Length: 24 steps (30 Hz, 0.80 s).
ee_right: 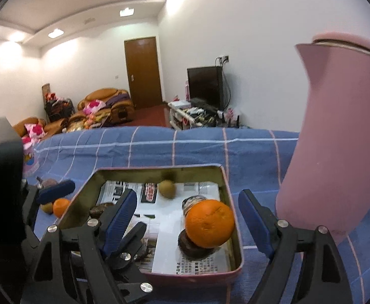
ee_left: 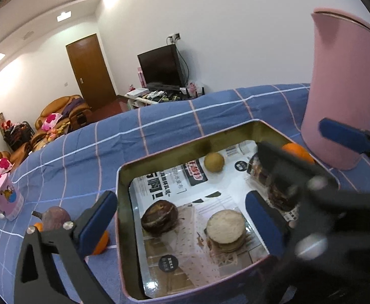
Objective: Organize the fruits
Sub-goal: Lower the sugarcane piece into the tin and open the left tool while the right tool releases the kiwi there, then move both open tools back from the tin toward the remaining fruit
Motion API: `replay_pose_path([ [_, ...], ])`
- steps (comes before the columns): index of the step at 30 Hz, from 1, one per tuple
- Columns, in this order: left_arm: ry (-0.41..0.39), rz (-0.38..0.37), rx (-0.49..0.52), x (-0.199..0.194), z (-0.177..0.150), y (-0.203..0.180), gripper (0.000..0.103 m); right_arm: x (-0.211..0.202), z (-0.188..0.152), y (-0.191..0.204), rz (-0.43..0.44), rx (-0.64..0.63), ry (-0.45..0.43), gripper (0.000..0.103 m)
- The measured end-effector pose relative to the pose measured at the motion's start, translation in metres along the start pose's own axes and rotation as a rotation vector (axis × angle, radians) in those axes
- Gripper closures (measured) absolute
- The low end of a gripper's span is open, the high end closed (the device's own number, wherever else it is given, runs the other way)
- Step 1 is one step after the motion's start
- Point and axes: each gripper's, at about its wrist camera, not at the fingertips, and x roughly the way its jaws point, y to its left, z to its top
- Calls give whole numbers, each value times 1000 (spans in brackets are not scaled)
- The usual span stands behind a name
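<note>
Both of our black two-finger tongs with blue pads stand wide and grip nothing; our left gripper [ee_left: 182, 215] straddles the near-left wall of the shallow rectangular metal tin [ee_left: 124, 202], one pad outside it and one inside; our right gripper [ee_right: 187, 217] hangs over the tin's near end, and the round orange [ee_right: 209, 223] sits between its spread pads, though we cannot tell whether either pad touches it; that orange rests on a dark round cake [ee_right: 192, 249] on the printed paper lining the tin; a small greenish-brown round fruit [ee_left: 214, 162] lies near the far wall; a dark chocolate-coloured bun [ee_left: 159, 216] and a pale flat round biscuit [ee_left: 226, 226] lie nearer us; outside, on the blue checked cloth [ee_left: 159, 131], a second orange [ee_left: 101, 243] and a purple-brown fruit [ee_left: 55, 217] wait by the left wall; a tall pink jug [ee_left: 342, 96] stands right of the tin.
</note>
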Motion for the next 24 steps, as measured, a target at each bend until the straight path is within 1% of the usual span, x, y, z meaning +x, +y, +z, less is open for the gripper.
replay_pose_path([
  [4, -2, 6, -20, 0, 1, 4, 0, -10, 3, -7, -43, 31, -58, 19],
  [6, -9, 9, -26, -2, 0, 5, 0, -15, 5, -12, -84, 49, -83, 19],
  [9, -26, 14, -35, -5, -1, 8, 0, -18, 5, -19, -121, 73, -97, 19],
  [16, -46, 10, -58, -10, -2, 13, 0, -7, 2, -30, -126, 116, -36, 19],
  [24, -63, 10, -73, -17, -6, 19, 0, -18, 0, -27, -157, 114, -73, 19],
])
